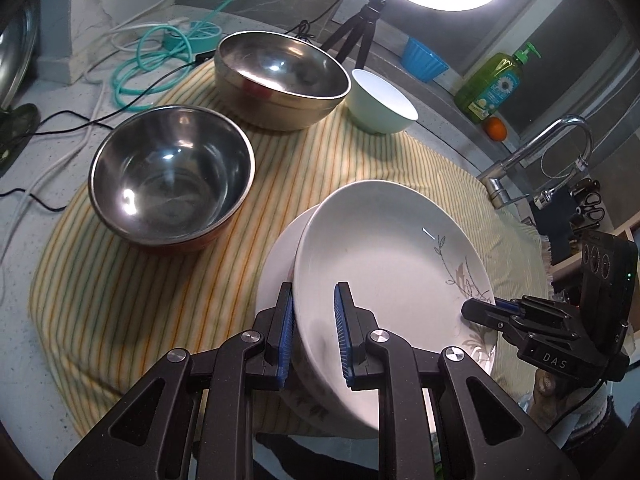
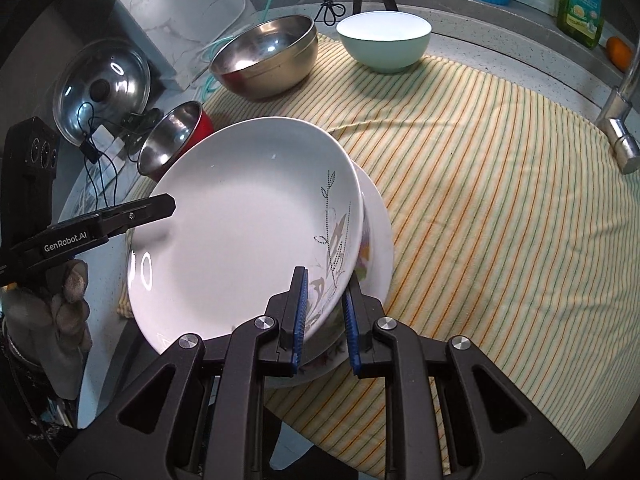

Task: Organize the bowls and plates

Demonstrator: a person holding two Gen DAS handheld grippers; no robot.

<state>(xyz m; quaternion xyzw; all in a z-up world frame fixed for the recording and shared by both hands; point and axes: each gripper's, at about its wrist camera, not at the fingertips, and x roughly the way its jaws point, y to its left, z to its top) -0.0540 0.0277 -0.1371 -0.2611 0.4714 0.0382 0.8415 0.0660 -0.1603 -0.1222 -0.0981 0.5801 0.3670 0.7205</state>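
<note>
Blue ribbed pads of left gripper (image 1: 314, 330) clamped on near rim of glossy white ceramic plate with grey leaf print (image 1: 384, 248), one pad inside the rim, one outside. Right gripper (image 2: 326, 320) likewise closed on the opposite rim, at the printed side. Plate held between both, tilted, over a second white plate (image 1: 276, 264) lying flat on the cloth; touching or just clear of it, cannot tell. Floral print visible on lower plate's edge in right wrist view.

Black angular linkage arms behind each gripper, silver pivot pins. Both grippers pointing steeply down toward the counter. Gloved hand (image 2: 68, 292) wrapped under the left gripper's body, seen from right wrist view.

Yellow towel with thin green and orange stripes (image 1: 304, 160), soft weave, spread over speckled grey counter (image 1: 24, 240). On towel, well apart from plates: steel bowl with red outside (image 1: 172, 176), larger brushed steel bowl (image 1: 280, 76), pale green bowl with white inside (image 1: 380, 100), all upright. Beyond: chrome tap (image 1: 560, 148), green soap bottle (image 1: 492, 84), blue fluted cup (image 1: 424, 58).
</note>
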